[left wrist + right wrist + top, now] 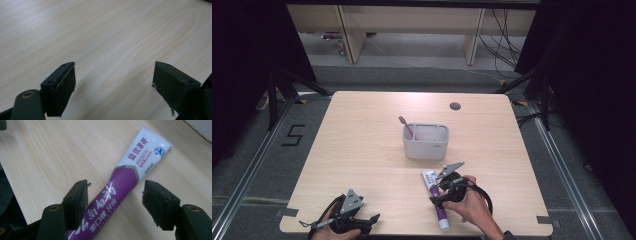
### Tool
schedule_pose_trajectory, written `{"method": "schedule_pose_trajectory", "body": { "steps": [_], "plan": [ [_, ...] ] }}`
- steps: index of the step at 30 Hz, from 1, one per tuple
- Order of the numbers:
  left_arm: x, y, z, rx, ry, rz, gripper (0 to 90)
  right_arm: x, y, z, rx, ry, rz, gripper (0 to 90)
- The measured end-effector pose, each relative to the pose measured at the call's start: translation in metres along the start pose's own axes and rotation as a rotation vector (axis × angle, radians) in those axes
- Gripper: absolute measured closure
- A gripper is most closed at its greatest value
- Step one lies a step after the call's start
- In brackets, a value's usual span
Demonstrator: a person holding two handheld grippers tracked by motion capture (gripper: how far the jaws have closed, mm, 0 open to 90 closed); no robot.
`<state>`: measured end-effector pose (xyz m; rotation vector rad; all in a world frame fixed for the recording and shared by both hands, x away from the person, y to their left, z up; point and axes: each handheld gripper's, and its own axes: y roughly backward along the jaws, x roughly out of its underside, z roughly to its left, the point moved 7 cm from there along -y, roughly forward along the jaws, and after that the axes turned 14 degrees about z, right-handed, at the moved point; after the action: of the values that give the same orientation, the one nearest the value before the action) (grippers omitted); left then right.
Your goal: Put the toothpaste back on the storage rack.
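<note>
A white and purple toothpaste tube (435, 194) (126, 176) lies flat on the wooden table near its front edge, cap end toward the person. My right gripper (438, 197) (115, 192) stands open over the tube's purple part. The tube runs between the jaws close to the left one, and the right jaw stands clear of it. My left gripper (371, 219) (113, 75) rests at the front left, open, with bare wood between its jaws. A pale grey holder (426, 146) sits mid-table with a pink toothbrush (407, 127) leaning in its left compartment.
A round cable hole (455, 106) lies at the table's back right. The front edge of the table (412, 233) runs just below both hands. Dark stands and cables surround the table on the floor.
</note>
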<state>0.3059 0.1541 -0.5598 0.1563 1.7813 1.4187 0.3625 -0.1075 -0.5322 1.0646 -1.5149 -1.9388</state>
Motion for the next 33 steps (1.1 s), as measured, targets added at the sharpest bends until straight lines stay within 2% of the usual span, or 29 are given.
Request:
{"method": "schedule_pose_trajectory", "body": {
  "steps": [1, 2, 4, 6, 8, 10, 12, 13, 14, 16, 17, 18, 20, 23, 24, 25, 27, 31, 33],
  "plan": [
    [0.000, 0.000, 0.000, 0.001, 0.003, 0.001, 17.8, 0.001, 0.000, 0.002, 0.002, -0.031, 0.014, 37.7],
    [0.001, 0.000, 0.001, -0.005, -0.010, 0.010, 17.8, 0.001, -0.002, 0.001, 0.013, -0.034, 0.021, 37.7],
    [0.000, 0.000, -0.001, 0.004, 0.001, 0.001, 17.8, 0.000, -0.005, -0.001, 0.027, -0.003, 0.021, 37.7],
    [0.001, 0.000, 0.000, 0.000, -0.010, 0.010, 17.8, 0.000, -0.007, 0.001, 0.015, -0.012, 0.034, 37.6],
    [0.000, -0.001, 0.000, -0.005, 0.004, 0.002, 17.8, 0.001, -0.010, 0.002, 0.014, -0.028, 0.052, 37.7],
    [0.000, -0.001, -0.001, -0.003, 0.005, 0.002, 17.8, -0.001, -0.011, 0.002, 0.017, 0.014, 0.047, 37.9],
    [0.001, 0.000, 0.000, -0.004, -0.005, 0.008, 17.8, 0.001, -0.013, 0.004, 0.014, 0.000, 0.067, 37.9],
    [0.001, 0.000, 0.000, -0.003, -0.008, 0.010, 17.8, 0.000, -0.013, 0.003, 0.014, 0.015, 0.063, 37.7],
    [0.001, -0.001, 0.000, -0.008, 0.002, 0.005, 17.8, 0.000, -0.014, 0.003, 0.018, 0.011, 0.068, 38.3],
    [0.000, -0.001, -0.001, 0.000, -0.002, -0.002, 17.8, 0.000, -0.014, 0.003, 0.011, 0.020, 0.076, 40.8],
    [0.001, -0.001, 0.001, -0.008, -0.013, 0.009, 17.8, 0.001, -0.014, 0.004, 0.007, 0.003, 0.085, 41.9],
    [0.000, -0.002, 0.000, -0.006, -0.005, 0.004, 17.8, 0.000, -0.015, 0.002, 0.005, 0.025, 0.079, 42.2],
    [0.000, -0.002, -0.001, 0.001, -0.002, -0.001, 17.8, -0.001, -0.016, 0.001, 0.006, 0.027, 0.080, 43.1],
    [0.000, -0.002, -0.001, 0.002, -0.003, 0.001, 17.8, -0.001, -0.017, 0.000, -0.008, 0.037, 0.086, 49.5],
    [0.000, -0.002, -0.001, 0.001, -0.002, -0.001, 17.8, -0.001, -0.017, 0.001, -0.017, 0.027, 0.093, 50.8],
    [0.000, -0.002, -0.001, 0.004, -0.003, -0.002, 17.8, -0.001, -0.018, 0.000, -0.015, 0.037, 0.092, 52.0],
    [0.000, -0.001, 0.000, -0.007, -0.009, 0.005, 17.8, 0.000, -0.018, 0.002, -0.035, 0.014, 0.108, 54.7],
    [0.001, -0.001, 0.000, -0.008, 0.002, 0.005, 17.8, -0.001, -0.016, 0.000, -0.009, 0.060, 0.112, 59.8],
    [0.000, -0.001, 0.000, -0.001, -0.002, 0.001, 17.8, -0.001, -0.014, 0.000, -0.002, 0.065, 0.131, 61.7]
  ]
}}
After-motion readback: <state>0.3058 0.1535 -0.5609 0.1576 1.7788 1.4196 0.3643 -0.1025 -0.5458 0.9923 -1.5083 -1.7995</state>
